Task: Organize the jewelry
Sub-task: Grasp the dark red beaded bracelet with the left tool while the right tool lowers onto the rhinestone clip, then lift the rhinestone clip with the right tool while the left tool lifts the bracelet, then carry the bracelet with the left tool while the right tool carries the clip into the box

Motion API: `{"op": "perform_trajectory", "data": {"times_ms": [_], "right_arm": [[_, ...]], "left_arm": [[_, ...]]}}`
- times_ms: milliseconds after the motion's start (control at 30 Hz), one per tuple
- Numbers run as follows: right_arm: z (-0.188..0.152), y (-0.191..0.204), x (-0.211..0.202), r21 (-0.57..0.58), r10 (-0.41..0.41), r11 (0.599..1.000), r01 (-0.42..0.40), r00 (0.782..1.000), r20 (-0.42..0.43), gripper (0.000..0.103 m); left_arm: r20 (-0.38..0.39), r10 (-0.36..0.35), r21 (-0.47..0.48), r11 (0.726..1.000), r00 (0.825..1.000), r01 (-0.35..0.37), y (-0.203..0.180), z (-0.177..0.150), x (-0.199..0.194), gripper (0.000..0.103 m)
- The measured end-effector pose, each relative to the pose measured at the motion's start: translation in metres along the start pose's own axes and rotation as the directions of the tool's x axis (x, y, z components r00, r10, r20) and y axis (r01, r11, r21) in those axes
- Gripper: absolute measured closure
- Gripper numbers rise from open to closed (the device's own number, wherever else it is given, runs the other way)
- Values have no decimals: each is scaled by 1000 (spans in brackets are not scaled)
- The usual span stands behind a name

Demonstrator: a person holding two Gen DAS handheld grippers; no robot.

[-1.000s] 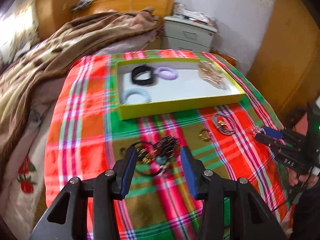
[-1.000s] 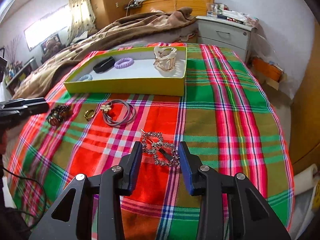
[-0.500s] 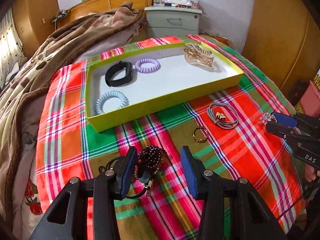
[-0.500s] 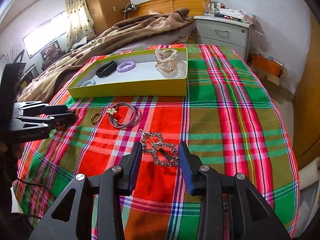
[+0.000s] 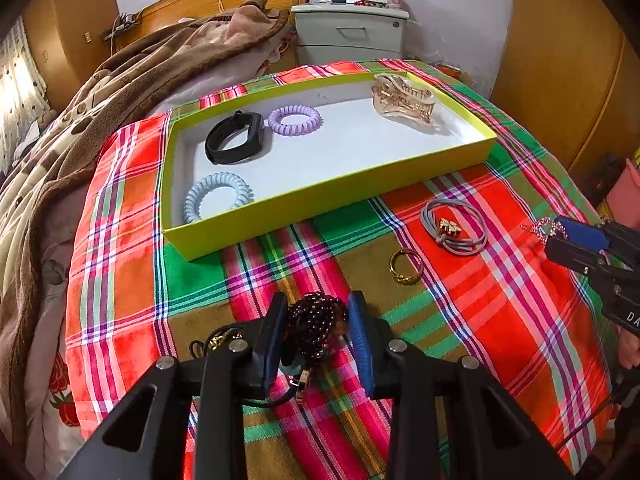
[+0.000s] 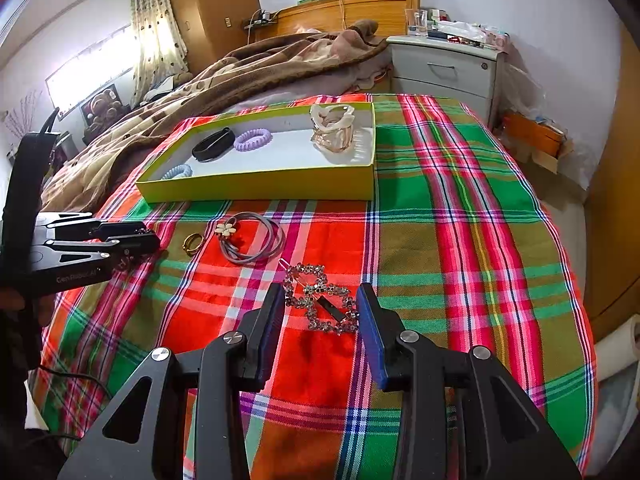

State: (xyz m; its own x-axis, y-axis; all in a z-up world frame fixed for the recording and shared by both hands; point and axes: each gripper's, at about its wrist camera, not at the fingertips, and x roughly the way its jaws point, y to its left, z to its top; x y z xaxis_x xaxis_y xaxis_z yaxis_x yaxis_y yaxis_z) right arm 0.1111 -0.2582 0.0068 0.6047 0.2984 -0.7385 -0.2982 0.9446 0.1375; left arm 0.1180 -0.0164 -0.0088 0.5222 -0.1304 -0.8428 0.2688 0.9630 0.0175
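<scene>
A yellow tray [image 5: 332, 194] on the plaid cloth holds a black band [image 5: 236, 138], a purple coil tie [image 5: 295, 120], a blue coil tie [image 5: 218, 196] and a tan claw clip [image 5: 402, 98]. My left gripper [image 5: 318, 330] is shut on a dark beaded hair tie [image 5: 316, 324] with a black cord trailing left. My right gripper [image 6: 320, 318] is open around a rhinestone hair clip [image 6: 320, 298] lying on the cloth. A gold ring [image 5: 405, 266] and grey hair ties with a flower [image 5: 454, 230] lie between the grippers.
The tray also shows in the right wrist view [image 6: 260, 188]. A brown blanket [image 5: 120, 80] lies on the bed behind the table. A grey nightstand [image 5: 350, 34] stands at the back. Wooden wardrobe panels [image 5: 568, 60] stand to the right.
My left gripper has closed from wide open onto the beaded hair tie and come forward toward the tray. The right gripper has stayed around the rhinestone clip.
</scene>
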Motion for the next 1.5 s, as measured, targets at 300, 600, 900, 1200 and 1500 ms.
{"op": "perform_trajectory", "data": {"times_ms": [300, 600, 900, 1200, 1500], "right_arm": [[7, 4, -6, -2, -5, 1000, 5, 1000, 24, 65], [16, 10, -12, -8, -2, 1000, 3, 999, 53, 65], [24, 11, -16, -5, -8, 1000, 8, 997, 73, 65], [59, 22, -9, -30, 10, 1000, -7, 995, 101, 65], [104, 37, 26, -53, 17, 999, -12, 996, 86, 65]], "left_arm": [[63, -37, -58, 998, 997, 40, 10, 3, -20, 71], [129, -86, -93, 991, 988, 98, 17, 11, -43, 71], [197, -162, -154, 969, 967, 194, 36, 23, -66, 71], [213, -121, -175, 971, 969, 160, 54, 37, -66, 71], [199, -114, -194, 969, 973, 153, 71, 58, -44, 71]]}}
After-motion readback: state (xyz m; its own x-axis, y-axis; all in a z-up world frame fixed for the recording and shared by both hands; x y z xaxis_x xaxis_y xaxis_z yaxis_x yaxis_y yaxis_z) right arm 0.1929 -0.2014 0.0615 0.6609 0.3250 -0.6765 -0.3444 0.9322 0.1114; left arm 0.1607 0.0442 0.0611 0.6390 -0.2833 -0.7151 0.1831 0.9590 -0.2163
